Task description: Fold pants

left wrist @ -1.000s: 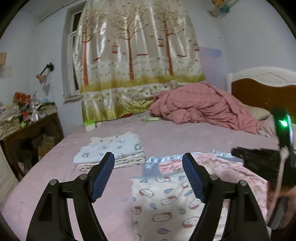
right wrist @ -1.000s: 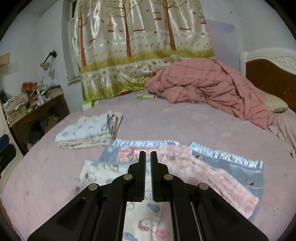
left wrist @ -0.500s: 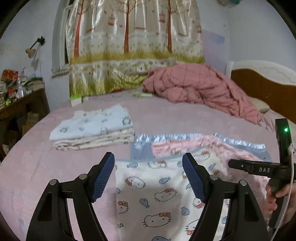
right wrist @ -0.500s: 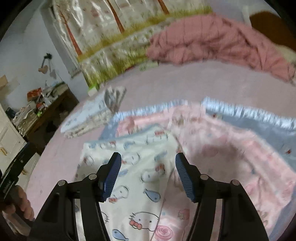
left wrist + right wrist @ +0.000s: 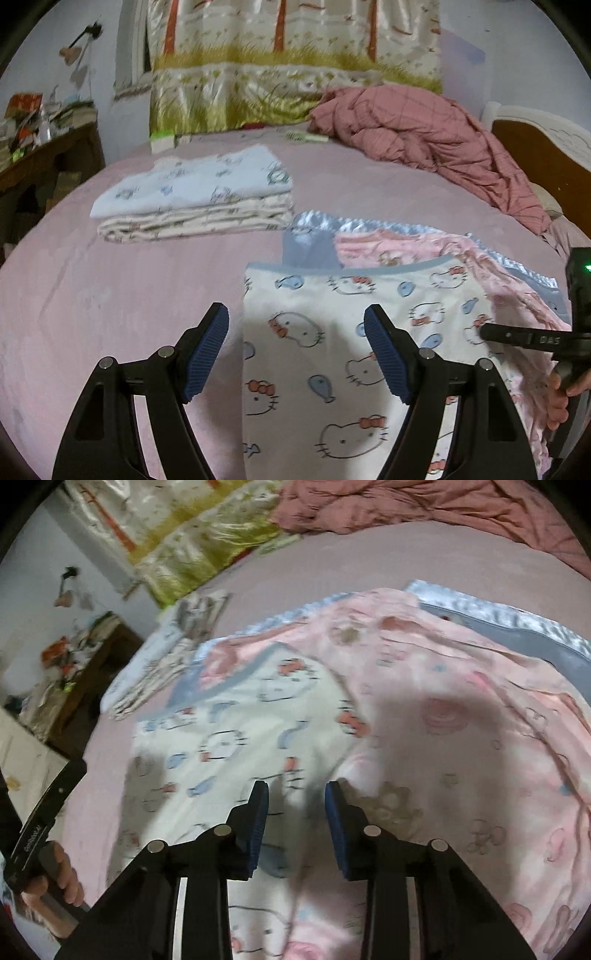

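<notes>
White cat-print pants [image 5: 343,350] [image 5: 229,753] lie flat on the pink bed, over pink printed pants [image 5: 391,247] [image 5: 461,709] and a grey pair with a shiny waistband [image 5: 314,240] [image 5: 524,635]. My left gripper [image 5: 296,325] is open, its fingers astride the white pants' left edge, just above the cloth. My right gripper [image 5: 296,794] hangs low over the white pants' right edge where it meets the pink pair; its jaws are closing, and I see no cloth pinched between the pads. The right gripper's body and a hand [image 5: 554,402] show at the left view's right edge.
A stack of folded clothes [image 5: 199,199] [image 5: 166,657] lies on the bed beyond the pants. A crumpled reddish quilt [image 5: 424,140] is heaped near the headboard [image 5: 543,144]. A cluttered wooden desk [image 5: 48,155] stands left of the bed, under a tree-print curtain [image 5: 295,62].
Both grippers have dropped toward the pants and tilted downward. The right gripper went from shut to wide open and has narrowed again. The left gripper's gap has stayed the same.
</notes>
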Tool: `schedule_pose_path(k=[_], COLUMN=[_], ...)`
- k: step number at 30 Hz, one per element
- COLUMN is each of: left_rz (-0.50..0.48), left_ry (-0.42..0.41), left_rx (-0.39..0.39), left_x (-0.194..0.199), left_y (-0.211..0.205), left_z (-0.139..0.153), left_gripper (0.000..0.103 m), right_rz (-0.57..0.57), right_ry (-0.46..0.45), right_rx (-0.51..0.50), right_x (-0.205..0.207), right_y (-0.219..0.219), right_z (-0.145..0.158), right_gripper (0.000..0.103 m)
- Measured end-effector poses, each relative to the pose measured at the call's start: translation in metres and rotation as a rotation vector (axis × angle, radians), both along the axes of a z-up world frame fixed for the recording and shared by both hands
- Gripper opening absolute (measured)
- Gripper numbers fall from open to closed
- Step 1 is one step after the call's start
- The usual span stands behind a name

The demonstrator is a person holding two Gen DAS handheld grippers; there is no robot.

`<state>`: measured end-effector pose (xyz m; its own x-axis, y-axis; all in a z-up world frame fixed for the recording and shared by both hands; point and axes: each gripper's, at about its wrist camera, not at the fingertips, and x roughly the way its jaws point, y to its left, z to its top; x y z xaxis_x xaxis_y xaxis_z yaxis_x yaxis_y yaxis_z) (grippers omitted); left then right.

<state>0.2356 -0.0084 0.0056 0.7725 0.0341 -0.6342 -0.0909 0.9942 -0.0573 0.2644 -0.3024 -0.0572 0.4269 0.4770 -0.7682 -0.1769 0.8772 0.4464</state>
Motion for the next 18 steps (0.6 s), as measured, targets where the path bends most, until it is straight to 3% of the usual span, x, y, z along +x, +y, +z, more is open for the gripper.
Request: schedule_pose_path(k=[6, 12, 18], left_rz=[0.053, 0.076, 0.083], left_ry=[0.122, 0.183, 0.211], left_rx=[0.0, -0.106, -0.1], left_x=[0.011, 0.015, 0.015], left_y=[0.015, 0.035, 0.042], left_z=[-0.019, -0.031, -0.033], left_gripper=[0.074, 0.074, 0.074], right_rz=[0.078, 0.161, 0.086], right_ry=[0.056, 0.074, 0.058], right_rx=[0.114, 0.108, 0.125], right_x=[0.005, -0.01, 0.01], right_y=[-0.002, 0.011, 0.013], right_z=[-0.01, -0.008, -0.014], right_gripper=[0.034, 0.034, 0.034])
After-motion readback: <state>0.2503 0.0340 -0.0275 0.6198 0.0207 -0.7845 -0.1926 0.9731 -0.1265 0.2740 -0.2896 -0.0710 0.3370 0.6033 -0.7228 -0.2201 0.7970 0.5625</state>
